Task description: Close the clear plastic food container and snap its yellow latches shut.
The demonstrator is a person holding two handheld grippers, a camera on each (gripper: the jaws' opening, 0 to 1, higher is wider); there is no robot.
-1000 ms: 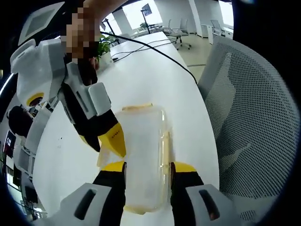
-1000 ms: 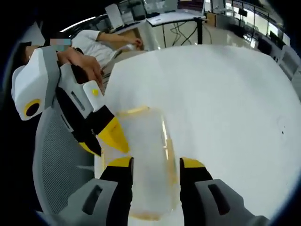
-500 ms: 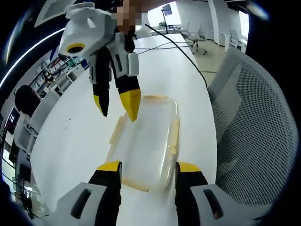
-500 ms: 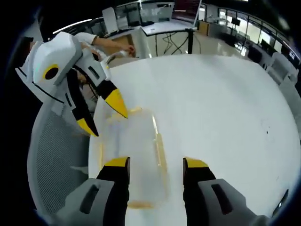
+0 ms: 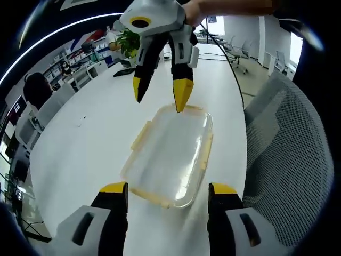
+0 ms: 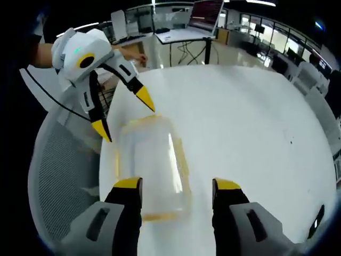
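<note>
The clear plastic container (image 5: 170, 154) lies flat on the white table (image 5: 90, 144) with its lid on and yellow latches (image 5: 140, 136) along its edges. My left gripper (image 5: 169, 192) is open, hanging above the container's near end with nothing between its jaws. The right gripper (image 5: 160, 96) comes in from the top, open, with one yellow tip over the container's far end. In the right gripper view the container (image 6: 152, 165) lies just beyond my open right gripper (image 6: 177, 186). The left gripper (image 6: 127, 118) enters from the left, open, over the far end.
A grey mesh chair (image 5: 287, 160) stands against the table edge beside the container, also seen as the chair (image 6: 58, 176). A black cable (image 5: 224, 53) runs across the far table, near a potted plant (image 5: 125, 45). More desks (image 6: 186, 32) stand beyond.
Both grippers have drawn back and up from the container, whose sides they straddled a second ago. Their jaws now stand a little wider. The container lies where it was.
</note>
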